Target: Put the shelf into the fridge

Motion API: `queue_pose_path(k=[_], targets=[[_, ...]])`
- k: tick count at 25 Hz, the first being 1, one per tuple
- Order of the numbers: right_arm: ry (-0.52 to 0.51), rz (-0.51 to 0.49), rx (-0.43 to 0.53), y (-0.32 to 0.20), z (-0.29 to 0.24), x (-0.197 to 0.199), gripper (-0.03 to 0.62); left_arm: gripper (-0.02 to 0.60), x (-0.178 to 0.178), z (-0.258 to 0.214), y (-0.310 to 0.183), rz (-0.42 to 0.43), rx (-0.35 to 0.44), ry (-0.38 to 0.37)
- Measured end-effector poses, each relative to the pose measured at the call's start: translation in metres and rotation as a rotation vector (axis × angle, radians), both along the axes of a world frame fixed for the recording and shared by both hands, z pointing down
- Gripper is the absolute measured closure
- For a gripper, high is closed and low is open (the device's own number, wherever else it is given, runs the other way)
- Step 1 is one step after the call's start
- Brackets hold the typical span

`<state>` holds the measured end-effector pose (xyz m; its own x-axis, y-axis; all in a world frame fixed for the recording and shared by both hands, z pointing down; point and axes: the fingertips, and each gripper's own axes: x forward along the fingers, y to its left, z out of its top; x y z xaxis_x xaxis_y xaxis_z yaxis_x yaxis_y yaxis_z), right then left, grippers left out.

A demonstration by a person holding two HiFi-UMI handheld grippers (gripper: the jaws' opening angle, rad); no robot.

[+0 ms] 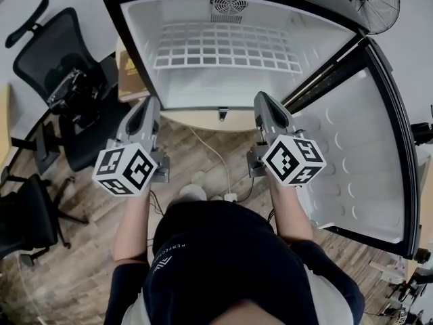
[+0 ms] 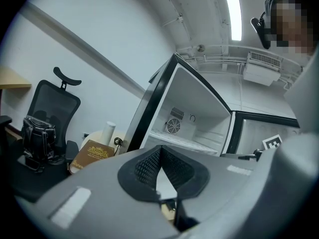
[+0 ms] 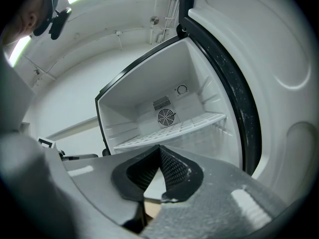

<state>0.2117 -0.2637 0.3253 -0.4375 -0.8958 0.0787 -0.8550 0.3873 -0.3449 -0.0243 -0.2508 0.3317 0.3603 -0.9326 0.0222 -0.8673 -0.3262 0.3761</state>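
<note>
left tool (image 1: pixel 151 102): grey two-jaw body with a square-marker cube at the rear; jaws clenched together, nothing between them.
right tool (image 1: pixel 261 97): same build; jaws clenched together, empty.
position: both tools hover side by side just in front of the fridge's open mouth, tips pointing into it, touching nothing.
white wire grid shelf (image 1: pixel 226 46): already inside the white-lined, black-framed fridge (image 1: pixel 139 26), lying level across the cavity, its back edge at the rear wall below the round vent grille (image 1: pixel 228 9); ahead of both tools and well apart from them.
white fridge door (image 1: pixel 365 154): swung wide open on the right, beside the right tool.
surroundings: wood-plank floor (image 1: pixel 88 263); black mesh office chair (image 1: pixel 54 59) at left; brown printed box (image 1: pixel 128 65) beside the fridge's left wall; black standing fan (image 1: pixel 371 2) behind the door.
</note>
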Motion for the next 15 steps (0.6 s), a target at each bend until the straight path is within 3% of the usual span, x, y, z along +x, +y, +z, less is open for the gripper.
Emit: queue_pose_path(k=[15], targets=[[-0.009,0.007,-0.008,0.0001,0.0019,-0.0002,0.594,0.566,0.005,0.0067,0.0003,0.023,-0.024,0.011]])
